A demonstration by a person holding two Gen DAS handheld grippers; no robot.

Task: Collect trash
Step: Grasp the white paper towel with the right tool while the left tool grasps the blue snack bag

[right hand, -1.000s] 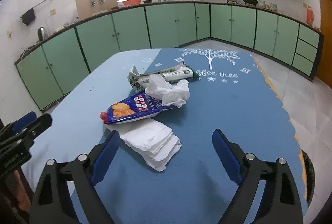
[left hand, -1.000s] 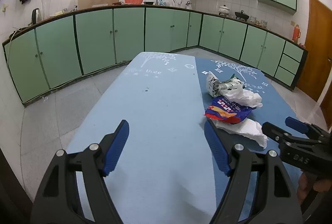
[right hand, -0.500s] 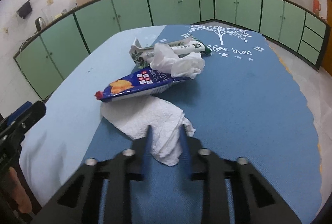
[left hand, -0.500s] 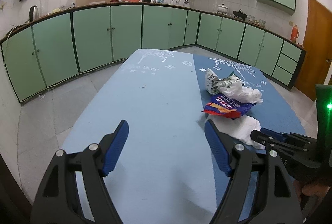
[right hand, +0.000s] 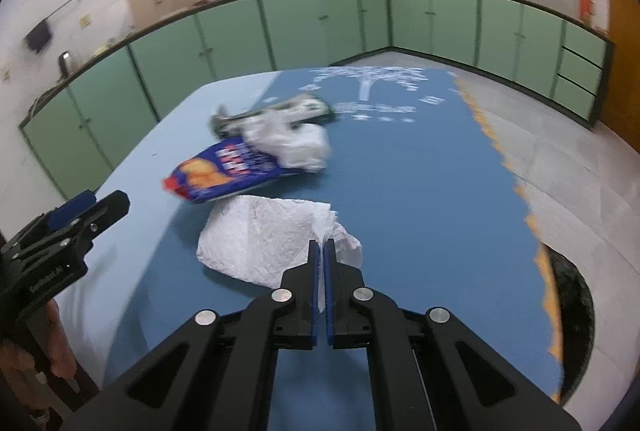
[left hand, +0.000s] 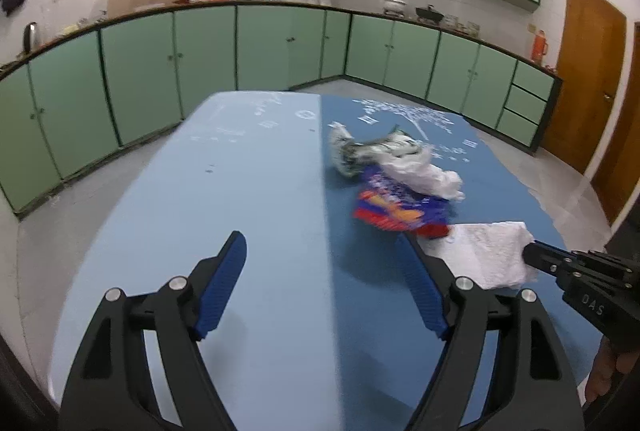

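A kitchen with a run of green cabinets (left hand: 260,47) surrounds a long surface (left hand: 248,231) under a two-tone blue cloth, pale on one half and darker on the other, the darker half printed with a white tree motif (right hand: 370,81). All the trash lies on the darker half, bunched close together. Farthest from the cameras is a crumpled green-and-white wrapper (right hand: 280,111), with a wad of white tissue (right hand: 296,143) lying against it and partly over it. Just in front of these sits a blue and orange snack bag (right hand: 224,169), its edge touching the wad. Nearest is a flat white paper towel (right hand: 264,239), one corner of it just beside the snack bag. The right tool (right hand: 321,251) has just been closing, and its blue pads (right hand: 314,271) now pinch the near, rumpled edge of the paper towel, a thin fold of it showing between them; the rest of the towel lies on the cloth. The left tool (left hand: 324,267) hangs over the seam between the two blues, its jaws standing wide with nothing between them, its right finger close to the snack bag and the paper towel. A hand (right hand: 60,351) grips its handle at the left edge of the right wrist view.
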